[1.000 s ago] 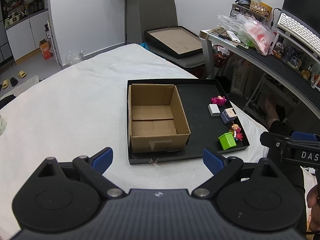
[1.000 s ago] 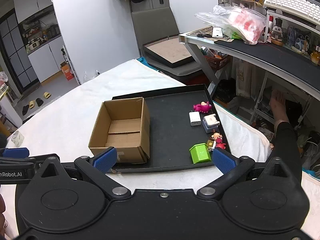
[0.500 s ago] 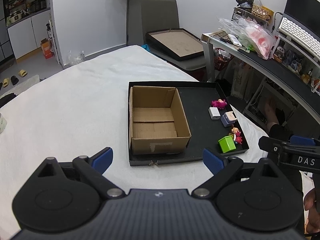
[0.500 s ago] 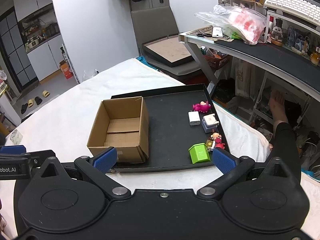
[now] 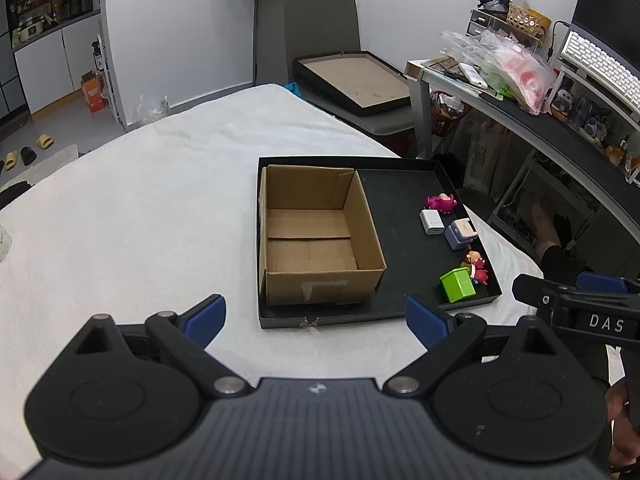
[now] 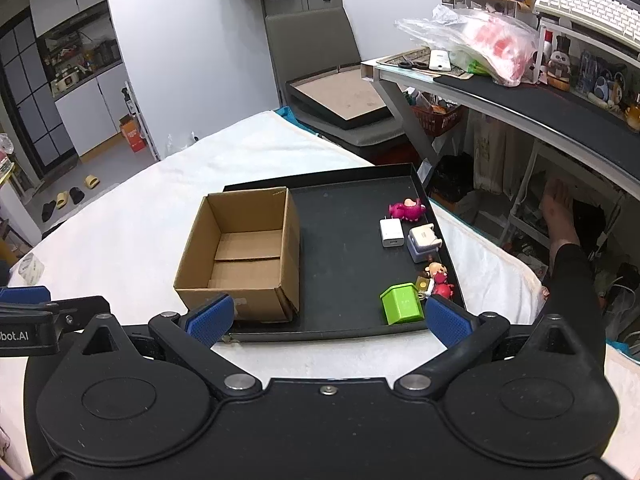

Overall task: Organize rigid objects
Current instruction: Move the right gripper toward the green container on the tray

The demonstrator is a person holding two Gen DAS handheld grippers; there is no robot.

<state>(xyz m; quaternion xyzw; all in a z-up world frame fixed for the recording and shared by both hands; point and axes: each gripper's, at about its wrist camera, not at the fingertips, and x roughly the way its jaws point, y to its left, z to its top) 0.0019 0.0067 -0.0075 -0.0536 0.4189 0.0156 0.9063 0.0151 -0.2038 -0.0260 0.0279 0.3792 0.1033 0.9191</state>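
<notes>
Right wrist view: right gripper point(image 6: 328, 318) wide open, holding nothing, above the black tray's point(image 6: 348, 330) near edge. Left gripper point(image 5: 314, 318) likewise (both clear of the toys); cardboard box point(image 6: 244, 256) sits empty.

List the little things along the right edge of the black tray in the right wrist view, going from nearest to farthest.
Green box → small red and tan figurines → lavender and white cube → white charger → pink toy. All lie on the black tray, right of the cardboard box.
</notes>
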